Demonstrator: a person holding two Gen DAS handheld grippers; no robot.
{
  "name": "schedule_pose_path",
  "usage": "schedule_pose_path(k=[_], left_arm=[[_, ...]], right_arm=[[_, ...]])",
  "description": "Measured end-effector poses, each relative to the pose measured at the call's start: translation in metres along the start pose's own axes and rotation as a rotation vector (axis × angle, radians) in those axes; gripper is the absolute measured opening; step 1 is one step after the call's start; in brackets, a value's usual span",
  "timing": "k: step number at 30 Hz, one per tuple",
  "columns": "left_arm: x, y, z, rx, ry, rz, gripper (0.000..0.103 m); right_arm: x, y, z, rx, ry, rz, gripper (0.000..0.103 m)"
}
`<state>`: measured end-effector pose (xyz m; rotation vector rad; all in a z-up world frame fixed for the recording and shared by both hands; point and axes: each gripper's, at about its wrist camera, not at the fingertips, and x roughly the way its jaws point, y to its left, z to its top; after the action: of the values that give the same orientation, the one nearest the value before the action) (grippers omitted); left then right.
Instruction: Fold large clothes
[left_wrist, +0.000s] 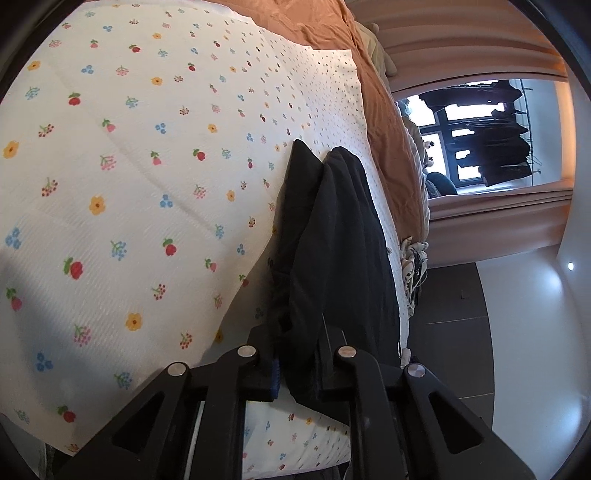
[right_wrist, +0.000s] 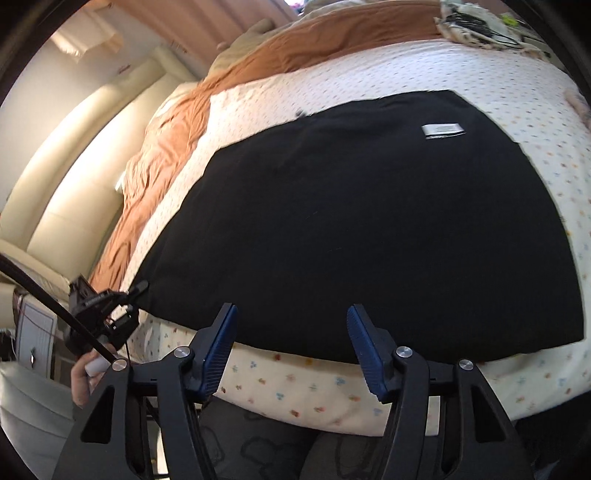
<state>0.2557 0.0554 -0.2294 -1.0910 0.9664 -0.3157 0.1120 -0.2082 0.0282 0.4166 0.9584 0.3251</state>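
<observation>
Garment (right_wrist: 369, 221) lies flat on the bed (right_wrist: 295, 391), long axis crosswise. Left gripper (left_wrist: 295, 373) pinches its near-left corner; right gripper (right_wrist: 291, 350) hangs wide apart just off the near edge.

I log: bed (left_wrist: 110, 155) with floral sheet, orange blanket (left_wrist: 314, 26), peach curtains (left_wrist: 461, 40), bright window (left_wrist: 454, 147), dark tiled floor (left_wrist: 454, 332).

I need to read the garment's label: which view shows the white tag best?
The right wrist view: the white tag lies face-up on the spread black garment, though blurred. The left wrist view shows only a bunched fold of the garment in the left hand-held gripper, no tag.
</observation>
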Motion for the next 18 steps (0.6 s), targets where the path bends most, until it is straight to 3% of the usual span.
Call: schedule_pose_path(k=[10,12,14,16,18], left_arm=[[0.0,0.004,0.005,-0.014,0.037,-0.045,0.015],[-0.001,0.004,0.004,-0.02,0.042,-0.047,0.019],[-0.001,0.004,0.005,-0.035,0.048,-0.07,0.029],[-0.002,0.003,0.005,-0.051,0.044,-0.087,0.073],[-0.004,-0.001,0.004,-0.053,0.027,-0.107,0.078]], right_arm=[[0.073,0.023,0.004,-0.068,0.126,-0.094,0.054],[0.076,0.03,0.008,-0.084,0.126,-0.118,0.054],[0.079,0.035,0.014,-0.093,0.117,-0.128,0.054],[0.087,0.042,0.021,-0.111,0.11,-0.146,0.054],[0.094,0.045,0.026,-0.121,0.098,-0.156,0.054]])
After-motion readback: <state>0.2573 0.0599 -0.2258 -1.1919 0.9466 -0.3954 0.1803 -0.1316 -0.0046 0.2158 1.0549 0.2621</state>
